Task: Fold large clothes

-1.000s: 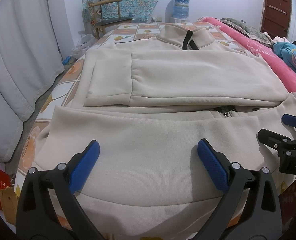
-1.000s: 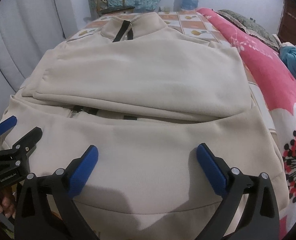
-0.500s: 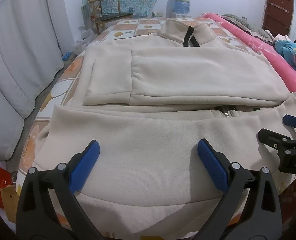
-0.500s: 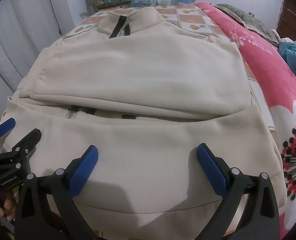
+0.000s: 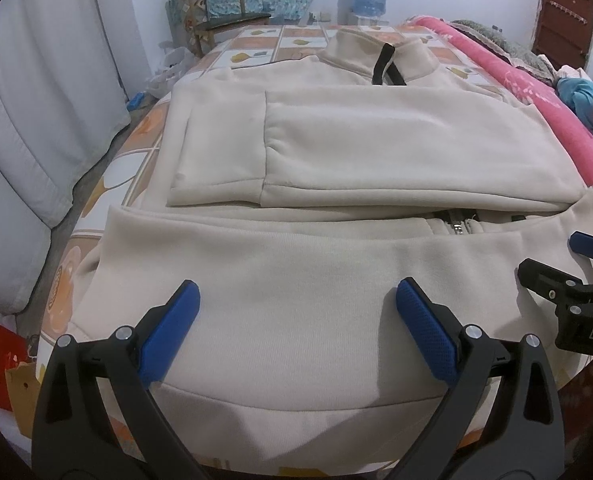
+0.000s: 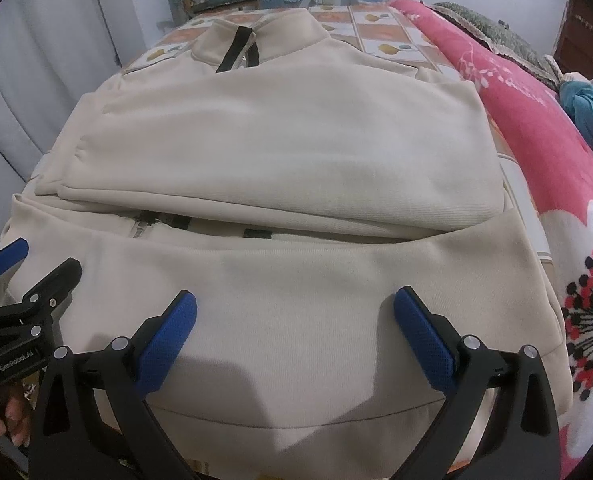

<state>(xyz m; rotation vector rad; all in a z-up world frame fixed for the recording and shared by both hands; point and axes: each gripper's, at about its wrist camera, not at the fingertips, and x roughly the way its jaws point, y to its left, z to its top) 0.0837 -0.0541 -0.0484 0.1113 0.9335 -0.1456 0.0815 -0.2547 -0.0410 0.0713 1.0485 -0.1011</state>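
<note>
The cream jacket (image 5: 336,152) lies flat on the bed (image 5: 256,40), filling the centre of both frames, sleeves folded across the chest. The left tool (image 5: 296,320) and right tool (image 6: 294,320) hover released over the hem (image 6: 296,432), lower centre. Likely next step: grip the hem at both sides and fold it toward the collar (image 6: 256,36).

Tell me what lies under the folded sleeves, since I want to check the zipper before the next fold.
Under the folded sleeves lies the cream jacket body. Only a short stretch of its zipper shows at their lower edge; the rest, up to the collar, is covered.
</note>
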